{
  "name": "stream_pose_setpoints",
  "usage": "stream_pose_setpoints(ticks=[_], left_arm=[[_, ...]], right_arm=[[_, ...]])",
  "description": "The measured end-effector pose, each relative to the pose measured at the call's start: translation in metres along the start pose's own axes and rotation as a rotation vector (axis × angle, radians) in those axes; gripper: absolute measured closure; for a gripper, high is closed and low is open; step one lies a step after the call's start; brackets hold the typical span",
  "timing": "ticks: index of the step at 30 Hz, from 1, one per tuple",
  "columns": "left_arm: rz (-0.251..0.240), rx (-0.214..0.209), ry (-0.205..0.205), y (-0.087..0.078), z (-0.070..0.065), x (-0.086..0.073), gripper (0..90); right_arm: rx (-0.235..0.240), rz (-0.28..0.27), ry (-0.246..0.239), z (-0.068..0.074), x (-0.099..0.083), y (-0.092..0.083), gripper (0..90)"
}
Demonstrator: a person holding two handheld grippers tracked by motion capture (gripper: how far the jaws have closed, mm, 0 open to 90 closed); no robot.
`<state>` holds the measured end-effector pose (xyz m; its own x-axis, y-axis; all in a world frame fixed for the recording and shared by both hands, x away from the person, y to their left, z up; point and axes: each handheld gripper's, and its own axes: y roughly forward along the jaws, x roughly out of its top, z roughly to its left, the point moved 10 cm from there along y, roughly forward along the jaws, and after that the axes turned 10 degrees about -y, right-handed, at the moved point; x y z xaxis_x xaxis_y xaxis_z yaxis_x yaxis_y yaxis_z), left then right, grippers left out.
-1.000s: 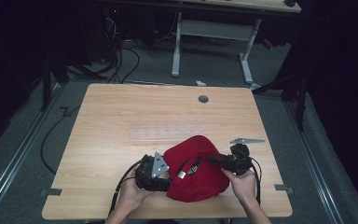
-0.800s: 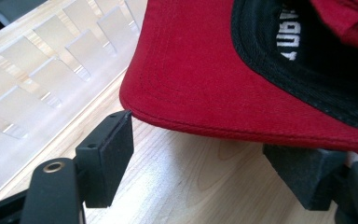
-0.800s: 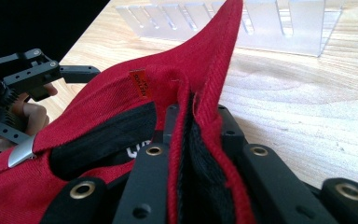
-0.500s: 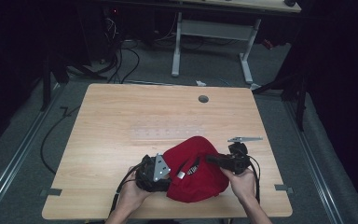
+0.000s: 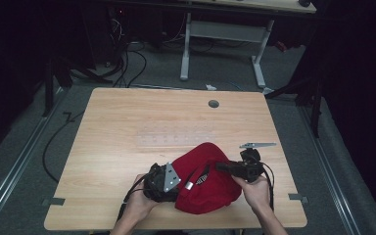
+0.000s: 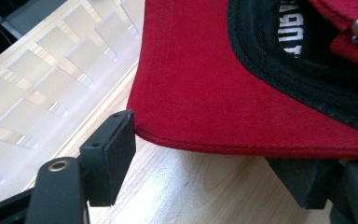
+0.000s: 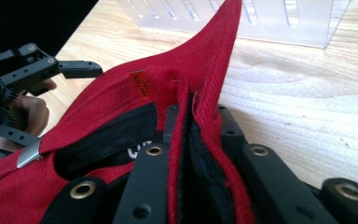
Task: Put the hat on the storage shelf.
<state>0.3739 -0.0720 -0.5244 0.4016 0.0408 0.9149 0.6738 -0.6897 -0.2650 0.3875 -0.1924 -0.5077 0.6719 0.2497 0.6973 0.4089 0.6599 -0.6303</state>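
A red cap (image 5: 205,181) with a black inner band lies on the wooden table (image 5: 127,122) near its front edge. My right gripper (image 5: 227,168) comes in from the right, and in the right gripper view this gripper (image 7: 196,114) is shut on the cap's (image 7: 121,98) rim, red cloth and black band pinched between the jaws. My left gripper (image 5: 169,182) sits at the cap's left side. Seen from the left gripper view, that gripper (image 6: 205,163) is open, its jaws wide apart, with the red brim (image 6: 223,93) lying just above the gap.
A clear plastic slotted rack (image 6: 51,70) lies on the table just beyond the cap, also in the right gripper view (image 7: 242,18). A round grommet hole (image 5: 213,104) sits near the table's far edge. A white desk frame (image 5: 225,34) stands on the floor behind.
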Motion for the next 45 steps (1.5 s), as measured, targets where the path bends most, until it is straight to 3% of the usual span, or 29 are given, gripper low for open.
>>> stream_pose_setpoints(ticks=[8, 21, 24, 30, 33, 36, 37, 39, 42, 45], left_arm=[[-0.003, 0.008, 0.056, -0.002, -0.002, 0.003, 31.2], [-0.027, 0.023, 0.085, -0.006, 0.000, 0.012, 40.1], [-0.032, 0.016, 0.123, -0.007, -0.003, 0.011, 41.5], [-0.021, -0.018, 0.125, -0.007, -0.010, 0.007, 43.5], [-0.008, -0.023, 0.149, -0.005, -0.013, 0.003, 45.9], [-0.008, -0.030, 0.145, -0.007, -0.012, 0.004, 50.7], [-0.009, -0.034, 0.141, -0.009, -0.012, 0.006, 57.4], [-0.008, -0.051, 0.105, -0.012, -0.012, 0.010, 58.6], [0.001, -0.060, 0.105, -0.015, -0.012, 0.012, 62.7], [0.016, -0.086, 0.070, -0.017, -0.015, 0.012, 66.8]], right_arm=[[0.006, 0.013, 0.006, 0.002, 0.005, 0.000, 79.0], [-0.001, 0.027, -0.003, 0.006, 0.012, 0.002, 78.8], [-0.003, 0.037, -0.003, 0.006, 0.012, 0.004, 78.9], [0.008, 0.041, 0.003, 0.006, 0.012, 0.005, 78.9], [0.008, 0.039, -0.001, 0.007, 0.014, 0.005, 78.9], [0.013, 0.042, 0.001, 0.007, 0.014, 0.005, 78.6], [0.021, 0.042, -0.003, 0.007, 0.013, 0.006, 77.7], [0.029, 0.039, -0.002, 0.007, 0.013, 0.006, 77.5], [0.045, 0.034, -0.001, 0.009, 0.013, 0.006, 76.8], [0.054, 0.025, 0.001, 0.010, 0.014, 0.006, 76.2]])
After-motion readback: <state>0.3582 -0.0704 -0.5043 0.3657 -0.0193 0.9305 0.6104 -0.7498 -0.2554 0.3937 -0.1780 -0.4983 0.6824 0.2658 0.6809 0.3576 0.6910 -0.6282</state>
